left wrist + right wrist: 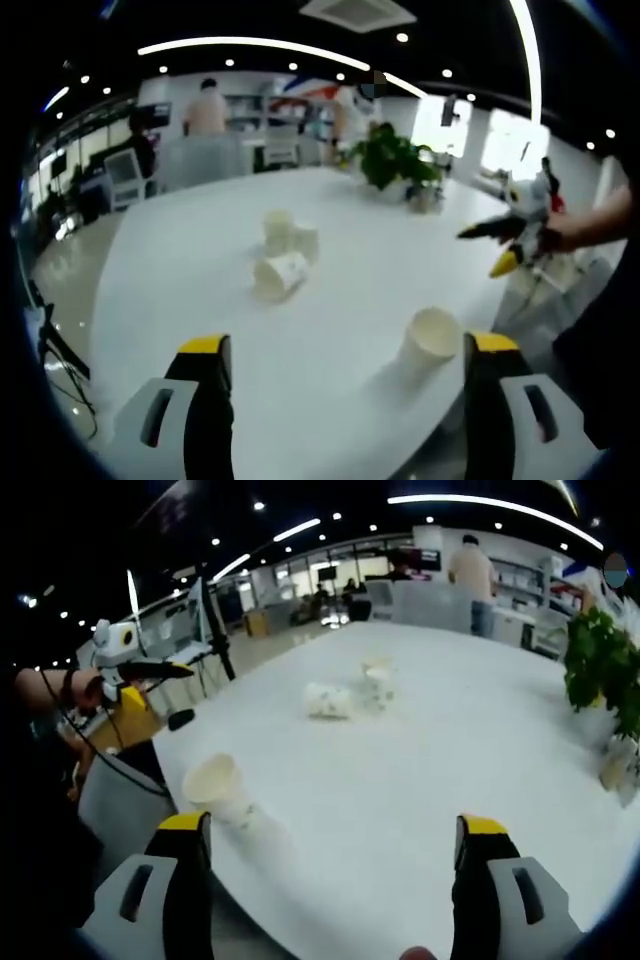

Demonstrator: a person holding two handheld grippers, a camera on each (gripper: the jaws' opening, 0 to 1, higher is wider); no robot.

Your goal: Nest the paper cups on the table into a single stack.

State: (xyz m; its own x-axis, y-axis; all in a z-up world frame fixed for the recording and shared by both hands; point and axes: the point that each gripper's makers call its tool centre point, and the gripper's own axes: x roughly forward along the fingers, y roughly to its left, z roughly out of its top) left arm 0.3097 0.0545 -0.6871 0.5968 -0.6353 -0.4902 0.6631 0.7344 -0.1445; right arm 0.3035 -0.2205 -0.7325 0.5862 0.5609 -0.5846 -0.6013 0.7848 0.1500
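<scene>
Several white paper cups are on the white table (200, 300). Two upright cups (290, 235) stand together in the middle, and a third cup (280, 274) lies on its side just in front of them. A single cup (430, 345) stands near the table's edge, close to my right-hand jaw. My left gripper (350, 400) is open and empty, short of that cup. In the right gripper view, the single cup (222, 788) is just beyond the left jaw, with the lying cup (328, 701) and the upright pair (378, 680) farther off. My right gripper (333, 880) is open and empty.
A potted plant (395, 160) stands at the table's far side, and it appears again (605, 665) at the right edge. The right gripper (515, 238) is held in a hand off the table's edge, as is the left gripper (130, 670). People and desks are in the background.
</scene>
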